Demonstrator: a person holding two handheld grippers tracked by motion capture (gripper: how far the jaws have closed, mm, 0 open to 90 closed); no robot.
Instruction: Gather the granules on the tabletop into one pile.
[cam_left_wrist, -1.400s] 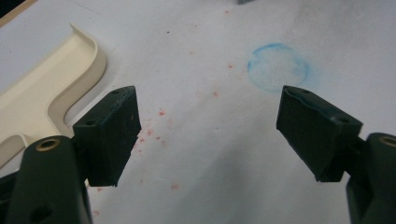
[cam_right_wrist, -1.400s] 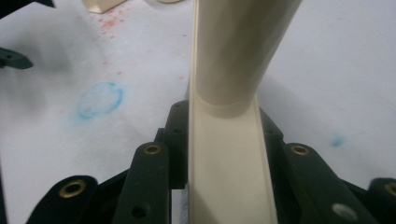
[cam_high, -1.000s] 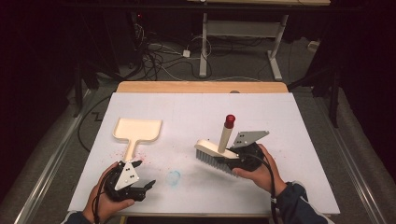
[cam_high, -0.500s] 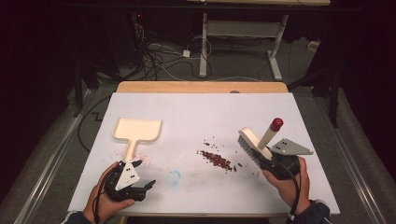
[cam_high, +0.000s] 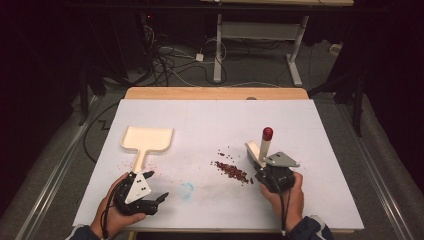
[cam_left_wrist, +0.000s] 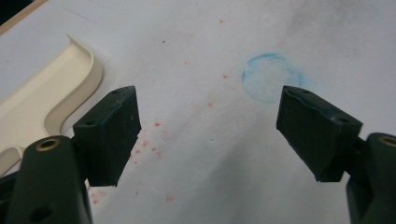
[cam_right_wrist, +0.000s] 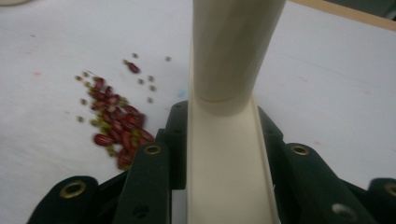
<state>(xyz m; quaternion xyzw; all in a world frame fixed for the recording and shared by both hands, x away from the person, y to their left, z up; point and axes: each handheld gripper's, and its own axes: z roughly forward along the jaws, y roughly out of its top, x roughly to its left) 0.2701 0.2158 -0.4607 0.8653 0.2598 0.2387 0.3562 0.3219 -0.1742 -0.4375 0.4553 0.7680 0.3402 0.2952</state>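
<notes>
Cream plastic brush (cam_high: 260, 150) clamped in R gripper (cam_high: 272, 172); L gripper (cam_high: 150, 202) wide, w/ nothing between jaws.

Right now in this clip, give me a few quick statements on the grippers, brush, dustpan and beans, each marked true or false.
1. The right gripper is shut on the brush. True.
2. The left gripper holds the dustpan handle. False: its jaws stand open with nothing between them, and the dustpan lies on the table beside it.
3. The beans lie on the table, left of the brush in the high view. True.
4. The beans are already in the dustpan. False: the pan looks empty, and the pile sits apart from it.
5. A faint blue ring mark shows on the table ahead of the left gripper. True.
</notes>
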